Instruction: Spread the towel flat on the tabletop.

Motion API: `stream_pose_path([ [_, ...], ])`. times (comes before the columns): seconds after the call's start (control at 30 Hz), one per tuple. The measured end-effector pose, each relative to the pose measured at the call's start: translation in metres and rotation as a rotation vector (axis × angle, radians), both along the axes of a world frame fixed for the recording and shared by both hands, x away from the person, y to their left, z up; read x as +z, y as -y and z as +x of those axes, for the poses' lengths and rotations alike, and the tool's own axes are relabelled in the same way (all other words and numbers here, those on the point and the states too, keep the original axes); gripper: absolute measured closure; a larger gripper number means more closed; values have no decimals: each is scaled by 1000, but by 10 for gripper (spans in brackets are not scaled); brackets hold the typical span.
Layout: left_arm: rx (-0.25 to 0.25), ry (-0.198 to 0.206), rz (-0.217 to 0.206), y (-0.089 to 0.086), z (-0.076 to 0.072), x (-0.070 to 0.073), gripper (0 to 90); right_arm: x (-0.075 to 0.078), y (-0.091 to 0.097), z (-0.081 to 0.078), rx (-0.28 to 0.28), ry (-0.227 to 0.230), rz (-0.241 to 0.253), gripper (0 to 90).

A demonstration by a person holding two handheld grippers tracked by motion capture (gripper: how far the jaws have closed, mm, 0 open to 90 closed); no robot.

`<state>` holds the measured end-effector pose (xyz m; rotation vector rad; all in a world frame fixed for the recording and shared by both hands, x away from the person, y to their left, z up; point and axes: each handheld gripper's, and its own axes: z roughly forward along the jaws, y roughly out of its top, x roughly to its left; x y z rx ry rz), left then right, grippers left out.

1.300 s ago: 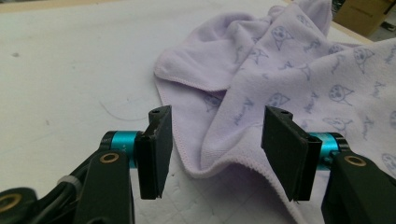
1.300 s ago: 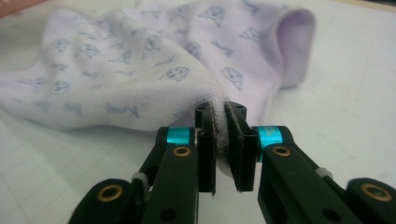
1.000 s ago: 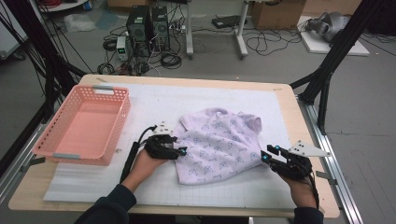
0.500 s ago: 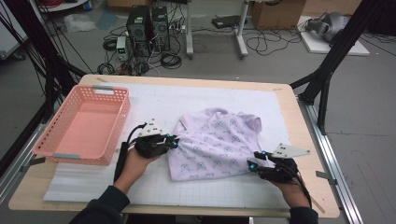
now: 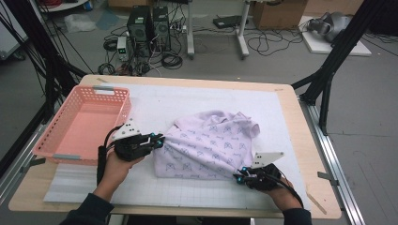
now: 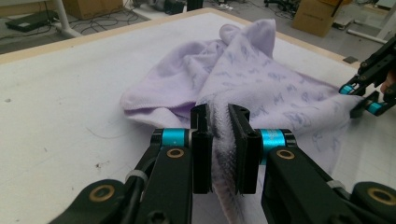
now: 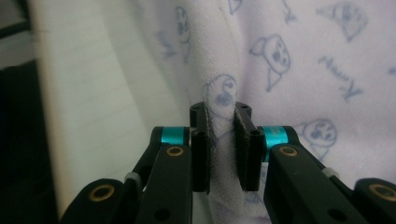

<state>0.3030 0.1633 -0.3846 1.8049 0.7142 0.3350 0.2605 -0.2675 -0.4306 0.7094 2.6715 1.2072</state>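
Left gripper point(image 6: 219, 122) and right gripper point(image 7: 220, 122) both clamped on lilac towel point(image 5: 211, 143), centre frame; thin pinch, uneven pull may slip corner.

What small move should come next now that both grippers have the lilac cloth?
Probably lift both corners together and draw them apart to spread it. The left gripper and right gripper have just closed, each pinching an edge of the lilac cloth, which lies bunched and wrinkled on the white mat beside the pink basket.

A lab: computer towers point(image 5: 149, 24) and tangled cables point(image 5: 263, 44) on the floor (black rig struts point(image 5: 335, 51) alongside).
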Motion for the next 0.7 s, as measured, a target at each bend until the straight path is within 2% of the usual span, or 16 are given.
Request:
stream_pose_path([
  [0.07,6,12,-9,-3,-2,7,799,9,1,-6,42,-4,49,787],
  [0.13,18,23,-2,-5,1,13,799,22,3,-8,57,17,90,786],
  [0.23,60,16,10,-2,15,16,799,39,4,0,22,68,114,784],
  [0.33,124,-2,21,4,37,13,799,47,4,21,-55,102,113,782],
  [0.4,170,-25,2,7,53,10,799,49,3,44,-124,128,121,782],
  [0.43,192,-41,-15,8,60,7,799,50,2,54,-162,134,119,782],
  [0.57,275,-56,-6,14,85,-5,788,48,1,94,-307,145,115,781],
  [0.6,302,-53,2,16,90,-9,761,47,-1,104,-337,149,102,781],
  [0.63,328,-67,0,18,93,-12,676,45,-4,114,-374,148,71,781],
  [0.67,337,-95,-10,18,95,-14,581,43,-6,121,-401,154,44,781],
  [0.7,344,-141,-33,17,97,-16,500,41,-6,127,-420,151,24,781],
])
